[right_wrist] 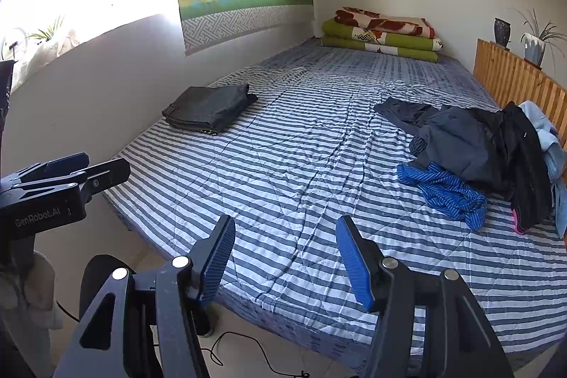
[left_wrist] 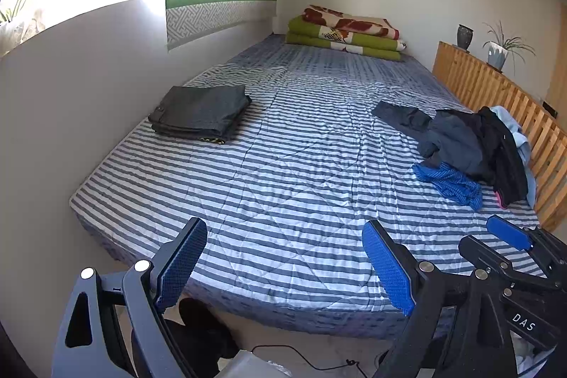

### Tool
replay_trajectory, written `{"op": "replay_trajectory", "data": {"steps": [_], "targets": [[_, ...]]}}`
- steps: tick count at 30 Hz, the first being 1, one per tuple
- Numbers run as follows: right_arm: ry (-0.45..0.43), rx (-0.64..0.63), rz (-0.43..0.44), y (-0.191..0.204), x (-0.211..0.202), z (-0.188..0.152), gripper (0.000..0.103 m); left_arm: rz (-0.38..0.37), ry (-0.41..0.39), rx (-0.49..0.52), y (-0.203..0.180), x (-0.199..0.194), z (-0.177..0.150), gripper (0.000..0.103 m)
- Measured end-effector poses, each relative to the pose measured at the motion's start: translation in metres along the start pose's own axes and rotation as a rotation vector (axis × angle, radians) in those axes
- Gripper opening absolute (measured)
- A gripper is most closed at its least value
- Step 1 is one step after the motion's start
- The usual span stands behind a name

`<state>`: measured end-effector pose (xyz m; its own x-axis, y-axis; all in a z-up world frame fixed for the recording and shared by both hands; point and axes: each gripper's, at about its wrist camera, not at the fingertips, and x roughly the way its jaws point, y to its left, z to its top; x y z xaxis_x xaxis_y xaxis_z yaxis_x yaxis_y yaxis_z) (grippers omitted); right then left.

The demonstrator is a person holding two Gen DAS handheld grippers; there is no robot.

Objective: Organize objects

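Left gripper [left_wrist: 287, 266]: held over the near edge of the bed, jaws spread wide, nothing between them; the blue pads [left_wrist: 388, 268] touch nothing.
Right gripper [right_wrist: 285, 263]: also over the near edge, jaws parted about halfway, empty; its pads [right_wrist: 352, 266] hang clear of the cover.
Each other: the right gripper shows at the right edge of the left wrist view, the left gripper at the left edge of the right wrist view; the two sit side by side, apart.
Bed [left_wrist: 283, 165]: blue-and-white striped cover, wrinkled in the middle.
Folded stack [left_wrist: 200, 112]: dark clothes, neatly folded, on the far left of the bed beside the wall.
Loose pile [left_wrist: 475, 144]: dark garments heaped on the right, against the wooden rail [left_wrist: 503, 94].
Blue top [left_wrist: 452, 183]: striped, crumpled, at the pile's near edge, touching it.
Blankets [left_wrist: 345, 36]: folded, green and red-patterned, at the far end.
Rail top: a vase [left_wrist: 465, 36] and a potted plant [left_wrist: 498, 52].
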<state>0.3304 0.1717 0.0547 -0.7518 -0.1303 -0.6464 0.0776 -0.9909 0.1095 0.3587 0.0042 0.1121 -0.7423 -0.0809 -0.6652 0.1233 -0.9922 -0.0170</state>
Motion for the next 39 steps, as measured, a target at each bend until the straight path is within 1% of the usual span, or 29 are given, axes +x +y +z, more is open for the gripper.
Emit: {"op": "replay_trajectory", "data": {"steps": [28, 39], "targets": [[0.023, -0.004, 0.002, 0.006, 0.011, -0.001, 0.055, -0.003, 0.014, -0.008, 0.008, 0.013, -0.003, 0.092], [0.043, 0.013, -0.006, 0.001, 0.024, -0.002, 0.055, -0.009, 0.035, 0.004, 0.007, 0.034, -0.002, 0.092]]}}
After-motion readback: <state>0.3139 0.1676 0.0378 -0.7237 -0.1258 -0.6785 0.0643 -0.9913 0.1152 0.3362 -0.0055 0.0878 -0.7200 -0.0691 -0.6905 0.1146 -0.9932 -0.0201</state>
